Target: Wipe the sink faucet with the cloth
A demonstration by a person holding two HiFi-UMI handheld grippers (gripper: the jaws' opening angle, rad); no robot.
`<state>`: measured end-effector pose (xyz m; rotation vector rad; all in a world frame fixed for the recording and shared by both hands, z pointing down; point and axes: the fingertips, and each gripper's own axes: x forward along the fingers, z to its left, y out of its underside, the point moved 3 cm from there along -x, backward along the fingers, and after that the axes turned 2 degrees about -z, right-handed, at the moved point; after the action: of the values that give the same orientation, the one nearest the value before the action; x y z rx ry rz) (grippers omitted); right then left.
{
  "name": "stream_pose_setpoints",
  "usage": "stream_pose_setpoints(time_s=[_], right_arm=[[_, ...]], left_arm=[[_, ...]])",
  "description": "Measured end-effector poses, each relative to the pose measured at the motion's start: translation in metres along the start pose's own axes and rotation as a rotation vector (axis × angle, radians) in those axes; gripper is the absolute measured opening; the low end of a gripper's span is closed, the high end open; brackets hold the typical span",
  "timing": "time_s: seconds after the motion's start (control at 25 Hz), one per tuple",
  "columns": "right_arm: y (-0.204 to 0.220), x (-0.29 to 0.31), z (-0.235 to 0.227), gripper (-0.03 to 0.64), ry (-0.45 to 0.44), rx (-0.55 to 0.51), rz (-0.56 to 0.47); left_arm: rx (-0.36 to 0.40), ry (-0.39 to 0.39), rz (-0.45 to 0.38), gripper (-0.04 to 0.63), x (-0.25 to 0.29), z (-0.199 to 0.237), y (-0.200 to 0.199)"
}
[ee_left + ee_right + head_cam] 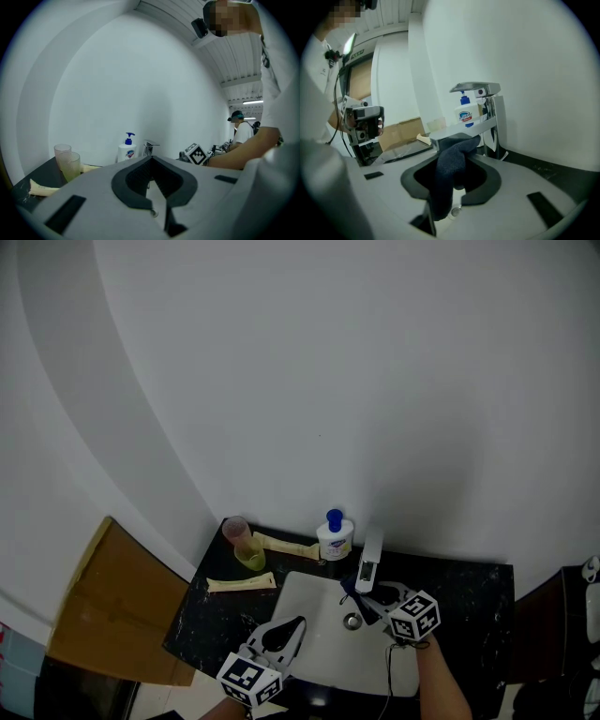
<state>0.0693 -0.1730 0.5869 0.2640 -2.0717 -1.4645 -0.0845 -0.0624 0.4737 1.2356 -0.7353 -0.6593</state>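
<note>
The chrome faucet point(369, 563) stands at the back of the white sink point(314, 638). In the right gripper view its flat spout point(459, 132) reaches toward me under the lever handle point(476, 87). My right gripper point(457, 143) is shut on a dark blue cloth point(449, 176), and the cloth's top fold lies against the spout's tip. From the head view the right gripper point(373, 601) holds the cloth point(357, 597) just under the spout, over the basin. My left gripper point(292, 626) hangs over the basin's front left, its jaws point(151, 164) shut with nothing between them.
A white soap pump bottle point(335, 536) stands left of the faucet on the black counter point(469, 601). Two plastic cups point(242, 542) and two pale strips point(242, 583) lie at the counter's left. A brown cardboard box point(108, 610) sits beyond the counter's left edge. Another person point(241, 129) stands far off.
</note>
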Motion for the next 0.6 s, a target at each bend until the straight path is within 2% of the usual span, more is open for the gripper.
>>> stream_pose_setpoints(time_s=[0.16,0.24,0.32,0.44,0.52,0.6], right_arm=[[0.014,-0.016,0.027,0.115,-0.104,0.003,0.016],[0.021,-0.020,0.029,0.115,-0.105,-0.002,0.040],[0.027,-0.022,0.012,0.115,-0.034,0.008,0.060],[0.025,-0.021,-0.024,0.115,0.125,0.051,0.046],[0.019,-0.017,-0.040,0.115,0.170,0.089,0.031],[0.015,-0.009,-0.045,0.115,0.171,0.101,0.033]], left_arm=[[-0.002,0.012,0.001,-0.002,0.001,-0.004,0.003],[-0.002,0.017,0.003,-0.002,0.002,-0.005,0.004],[-0.002,0.021,0.004,-0.002,0.003,-0.006,0.004],[-0.002,0.021,0.004,-0.002,0.003,-0.006,0.003],[-0.002,0.015,0.006,-0.002,0.002,-0.005,0.003],[0.000,0.009,0.007,-0.002,0.001,-0.003,0.003]])
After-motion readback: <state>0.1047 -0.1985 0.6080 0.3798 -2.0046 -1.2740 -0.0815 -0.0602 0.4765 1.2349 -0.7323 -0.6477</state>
